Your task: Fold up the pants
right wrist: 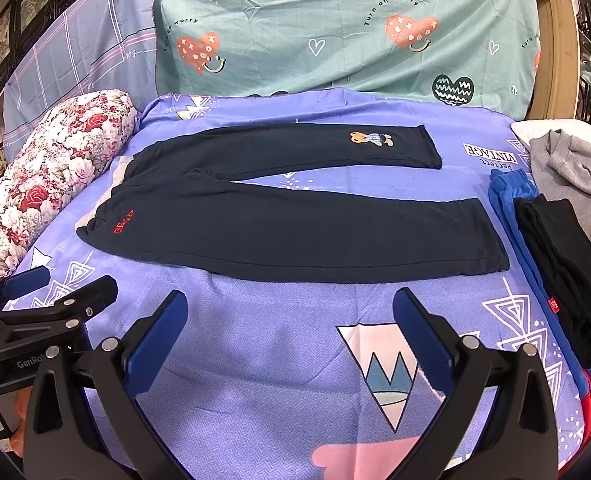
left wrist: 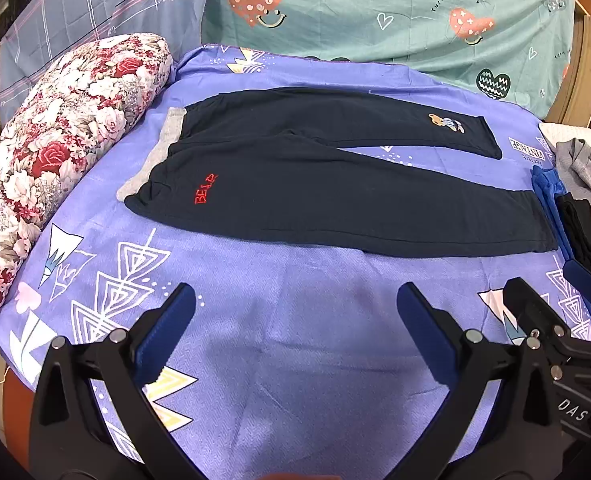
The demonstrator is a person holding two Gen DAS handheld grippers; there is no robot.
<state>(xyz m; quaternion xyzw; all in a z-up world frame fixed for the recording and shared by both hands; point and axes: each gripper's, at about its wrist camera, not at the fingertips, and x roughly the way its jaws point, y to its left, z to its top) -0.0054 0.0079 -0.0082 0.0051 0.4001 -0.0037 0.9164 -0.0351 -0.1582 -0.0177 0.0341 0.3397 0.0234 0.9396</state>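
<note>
the dark navy sweatpants [left wrist: 295,184] lie spread flat on the purple patterned sheet [left wrist: 279,320], well ahead of both grippers and touched by neither. going left to right from the left gripper [left wrist: 295,316]: its jaws stand wide with only bare sheet between them, and up and to the left of its left jaw sits the grey waistband [left wrist: 155,156], next to the floral quilt roll [left wrist: 55,132]. the red "bear" lettering [left wrist: 205,194] is just past the waistband, ahead of that same jaw. the two legs run off to the right, the near one ending at a cuff beyond the right jaw, the far one carrying a small bear patch [left wrist: 447,123].

the right gripper [right wrist: 291,320] is also wide, holding nothing, with the near leg [right wrist: 295,236] lying straight ahead of the gap between its jaws. to the right of its right jaw sits a pile of other clothes [right wrist: 563,264], black on blue with grey behind.

the pants look soft, light and limp, a knit that will sag and drag rather than hold shape. i'd judge the best holds are the thicker edges: the waistband corner for the left jaws, the near cuff for the right, pinching both layers so nothing slips.
</note>
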